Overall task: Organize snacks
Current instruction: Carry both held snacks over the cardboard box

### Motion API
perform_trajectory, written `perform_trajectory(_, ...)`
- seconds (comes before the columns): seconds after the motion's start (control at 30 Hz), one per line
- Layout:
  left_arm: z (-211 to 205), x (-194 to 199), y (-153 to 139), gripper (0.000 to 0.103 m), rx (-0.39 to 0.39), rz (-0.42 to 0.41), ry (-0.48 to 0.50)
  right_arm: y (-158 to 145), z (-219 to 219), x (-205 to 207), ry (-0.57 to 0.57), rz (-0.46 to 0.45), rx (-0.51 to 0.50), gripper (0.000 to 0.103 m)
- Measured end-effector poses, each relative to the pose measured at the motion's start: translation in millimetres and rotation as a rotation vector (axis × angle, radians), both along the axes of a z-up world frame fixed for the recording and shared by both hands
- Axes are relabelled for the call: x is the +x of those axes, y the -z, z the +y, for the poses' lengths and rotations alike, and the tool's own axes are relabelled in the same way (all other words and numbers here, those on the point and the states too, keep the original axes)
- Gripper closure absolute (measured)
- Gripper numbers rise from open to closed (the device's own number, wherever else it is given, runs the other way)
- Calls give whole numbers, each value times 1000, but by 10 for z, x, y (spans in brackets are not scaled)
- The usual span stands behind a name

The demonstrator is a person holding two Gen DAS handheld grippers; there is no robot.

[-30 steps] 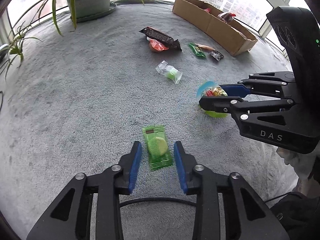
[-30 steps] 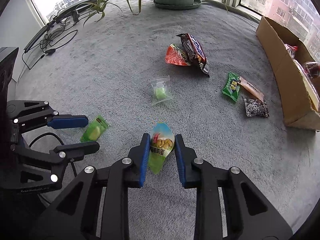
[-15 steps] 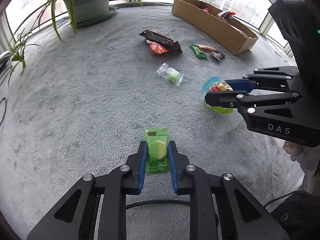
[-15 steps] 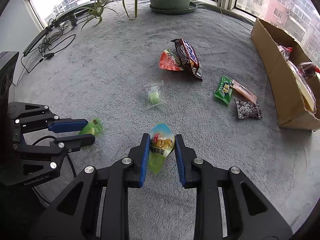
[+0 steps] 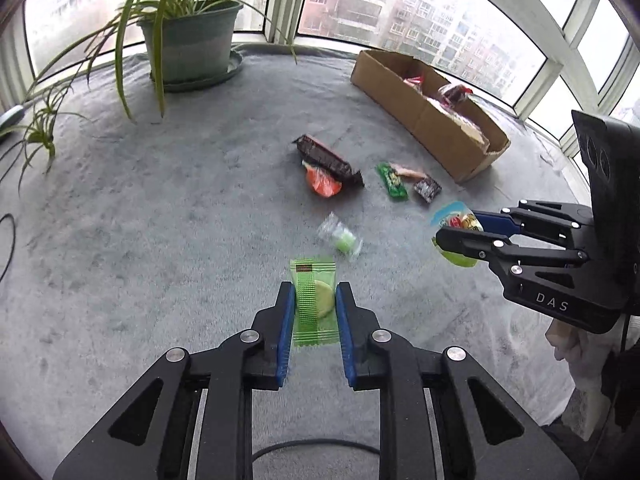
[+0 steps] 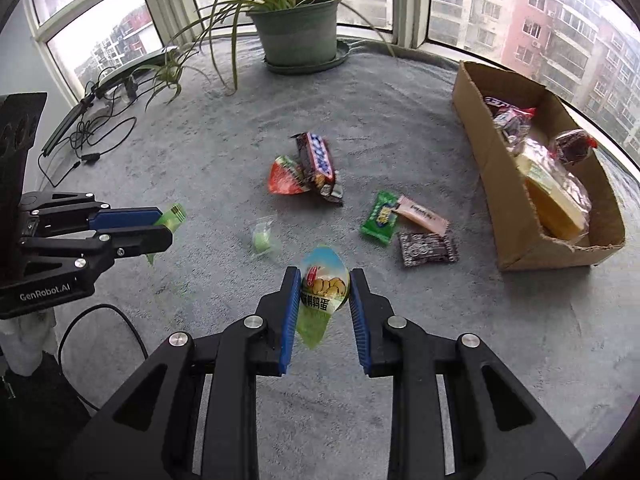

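Far right of both loaded tools lies the cardboard box [image 6: 516, 200], nearer the right tool [image 6: 325, 292], which grips an egg snack pouch [image 6: 324, 280], than the left tool [image 5: 312, 308], which grips a green wafer packet [image 5: 314, 300].

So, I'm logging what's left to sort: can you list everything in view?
Green biscuit packet: 1, green, in left gripper.
Egg-shaped snack pouch: 1, blue-green, in right gripper.
Clear sachet: 1, pale green inside, mid carpet.
Dark chocolate bar: 1, brown, overlapping red packet.
Green candy packet, pink stick, black packet: 1 each, near box.
Cardboard box: 1, brown, right, holds snacks.
Potted plant: 1, green, by window.
Grey carpet: 1, underneath.
Cables: black, far left.
Left gripper, right gripper: black, blue pads, shut.
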State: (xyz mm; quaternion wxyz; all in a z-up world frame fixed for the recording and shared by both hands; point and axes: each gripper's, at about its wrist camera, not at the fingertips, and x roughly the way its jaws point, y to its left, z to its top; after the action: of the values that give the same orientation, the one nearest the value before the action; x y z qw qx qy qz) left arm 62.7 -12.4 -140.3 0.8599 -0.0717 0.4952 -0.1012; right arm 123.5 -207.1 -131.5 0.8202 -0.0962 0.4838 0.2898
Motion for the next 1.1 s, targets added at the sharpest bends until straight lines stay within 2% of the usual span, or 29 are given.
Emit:
perform_trajectory(0.27,-147,508,-296,84,-31,-76,28,-215,-524,347,135,-42,43,77)
perform_trajectory(0.57,-589,1040,-432,84,-61,-121,80,-354,-1086,777,268,-73,59,77)
perform_trajectory(0.8,-1090,1406,-527,84,-48,-155,146,-374,-1421,1111,337,-88,35,77)
perform_trajectory(1.1,-1441,1927,-560,84,-38,-172,175,-320,-1588,1482,370,-83,14,77)
